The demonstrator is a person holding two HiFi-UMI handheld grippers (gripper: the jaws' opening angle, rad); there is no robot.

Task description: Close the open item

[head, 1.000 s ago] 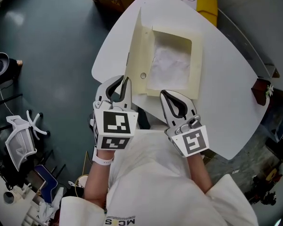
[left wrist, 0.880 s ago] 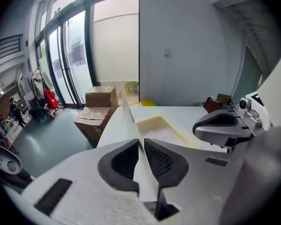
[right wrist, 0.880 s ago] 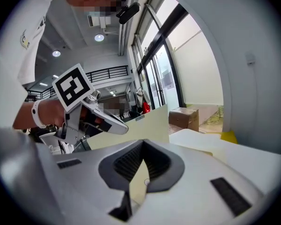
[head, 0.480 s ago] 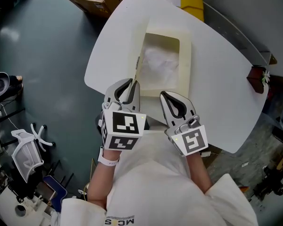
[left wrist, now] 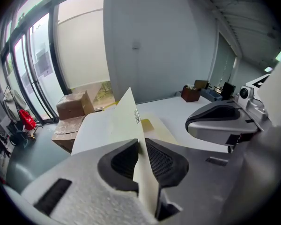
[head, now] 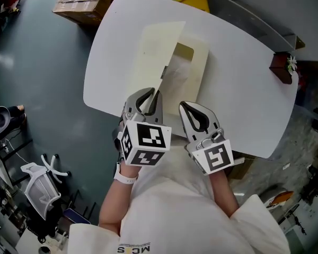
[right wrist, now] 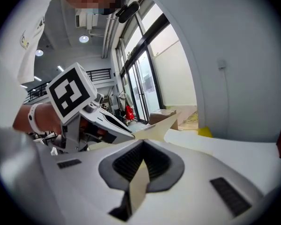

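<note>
Pinching the near edge of the cream lid (head: 153, 46), your left gripper (head: 153, 94) has just eased its jaws a little wider, with the card caught between the pads. That lid slants up over the left part of the shallow box (head: 197, 62), half covering it, on the white table (head: 244, 73). Your right gripper (head: 185, 107), just beside the left one, is pressed together on the box's near rim.
</note>
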